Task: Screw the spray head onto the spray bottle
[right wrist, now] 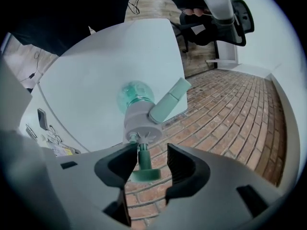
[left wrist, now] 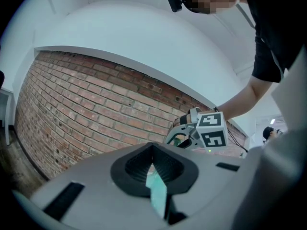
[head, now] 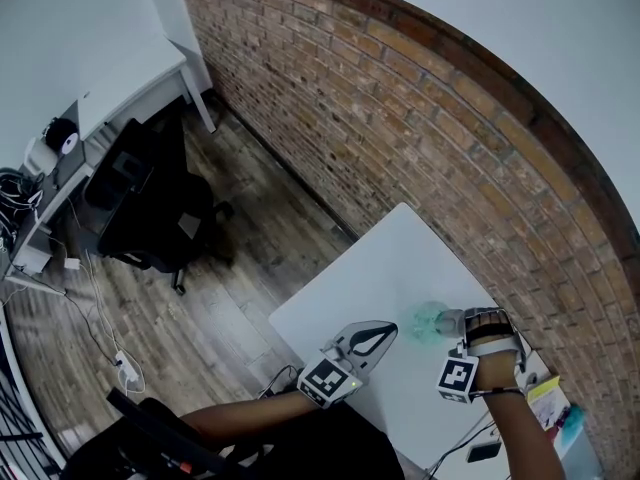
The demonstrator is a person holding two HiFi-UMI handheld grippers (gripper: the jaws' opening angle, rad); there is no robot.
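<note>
A clear green spray bottle (head: 428, 320) is on the white table (head: 380, 268), its head end turned toward my right gripper (head: 458, 324). In the right gripper view the bottle (right wrist: 132, 94) carries a white collar (right wrist: 141, 121), a pale green trigger (right wrist: 169, 104) and a green nozzle stem (right wrist: 143, 166). The right gripper (right wrist: 148, 164) is open, with the stem between its jaws, close to the left one and a gap at the right. My left gripper (head: 383, 331) is shut and stays left of the bottle. In its own view the left gripper (left wrist: 153, 162) shows only a pale teal sliver in the slit.
A brick wall (head: 400, 118) runs along the table's far side. A black office chair (head: 150, 203) stands on the wood floor to the left, by a desk with cables (head: 40, 218). Small items (head: 545, 398) and a phone (head: 485, 451) lie near the table's right corner.
</note>
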